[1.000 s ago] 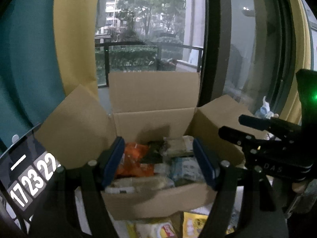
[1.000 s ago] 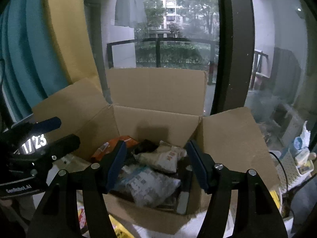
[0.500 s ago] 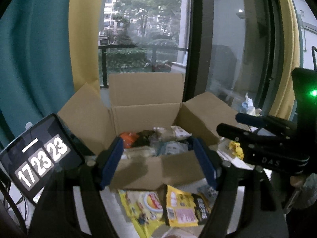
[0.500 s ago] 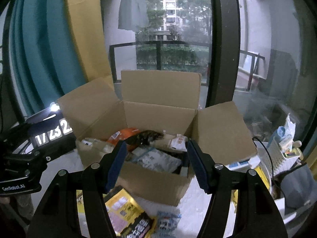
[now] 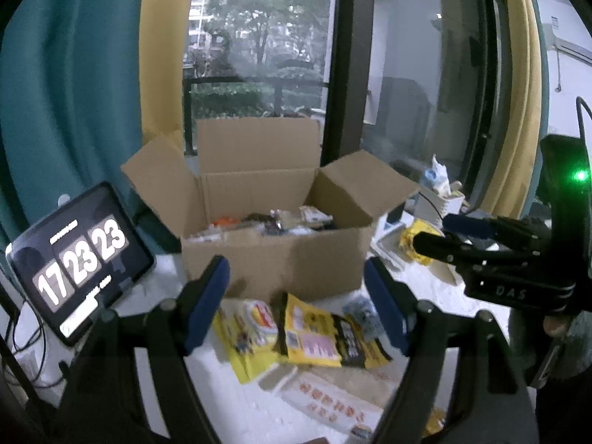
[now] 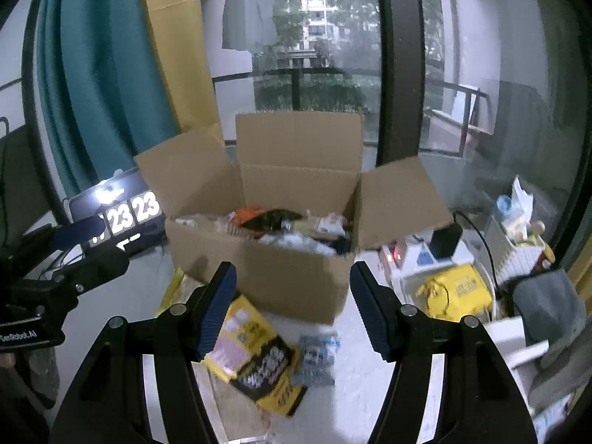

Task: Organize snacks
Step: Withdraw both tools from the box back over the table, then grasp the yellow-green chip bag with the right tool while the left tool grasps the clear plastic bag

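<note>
Left wrist view | both tools, left [image 5: 296,303] and right [image 6: 292,307], are hanging spread, empty | box [image 5: 273,259] is sitting flaps-out for dropping packets [image 5: 314,333] in

The left gripper [image 5: 296,307] is built of matte black arms that fork outward, each arm carrying a round silver screw head; its jaws are lined with dark blue ribbed pads [image 5: 205,303]; seen from the right wrist view its body bears white lettering "GenRobot.AI". The right gripper [image 6: 292,310] has the same black forked frame, silver screws and blue ribbed pads [image 6: 216,310]; from the left wrist view its side reads "DAS", a green light glows on the black housing behind it, and a fingertip of bare skin shows beneath.
</note>
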Action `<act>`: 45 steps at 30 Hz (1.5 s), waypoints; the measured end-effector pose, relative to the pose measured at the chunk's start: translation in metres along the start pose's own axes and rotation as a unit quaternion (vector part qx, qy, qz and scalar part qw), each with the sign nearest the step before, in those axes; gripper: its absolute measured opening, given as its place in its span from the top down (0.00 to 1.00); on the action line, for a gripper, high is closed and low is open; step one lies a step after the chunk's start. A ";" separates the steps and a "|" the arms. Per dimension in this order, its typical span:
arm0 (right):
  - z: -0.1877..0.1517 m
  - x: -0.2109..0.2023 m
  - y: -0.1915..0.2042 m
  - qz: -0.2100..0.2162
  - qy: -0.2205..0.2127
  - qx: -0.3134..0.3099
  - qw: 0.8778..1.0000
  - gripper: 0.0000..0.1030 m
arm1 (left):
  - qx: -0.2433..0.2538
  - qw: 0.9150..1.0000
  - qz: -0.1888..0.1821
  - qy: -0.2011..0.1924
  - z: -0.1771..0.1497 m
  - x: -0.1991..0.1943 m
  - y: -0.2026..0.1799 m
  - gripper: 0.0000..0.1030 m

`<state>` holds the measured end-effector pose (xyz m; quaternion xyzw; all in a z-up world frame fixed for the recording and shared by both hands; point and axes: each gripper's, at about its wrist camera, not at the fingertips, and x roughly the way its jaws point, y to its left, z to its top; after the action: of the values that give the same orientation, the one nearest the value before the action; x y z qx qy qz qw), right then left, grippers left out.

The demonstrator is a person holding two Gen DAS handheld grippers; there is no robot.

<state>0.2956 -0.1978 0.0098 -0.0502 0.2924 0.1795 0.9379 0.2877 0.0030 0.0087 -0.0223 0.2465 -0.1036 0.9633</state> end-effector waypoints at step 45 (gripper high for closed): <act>-0.194 -0.030 0.042 0.081 0.172 0.010 0.982 0.78 | 0.034 0.976 -0.112 0.185 -0.205 -0.072 -0.060 0.15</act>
<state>0.1544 -0.2068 -0.1324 -0.0470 0.4539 0.2407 0.8566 0.1159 -0.0388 -0.1317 0.0029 0.4125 -0.2214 0.8836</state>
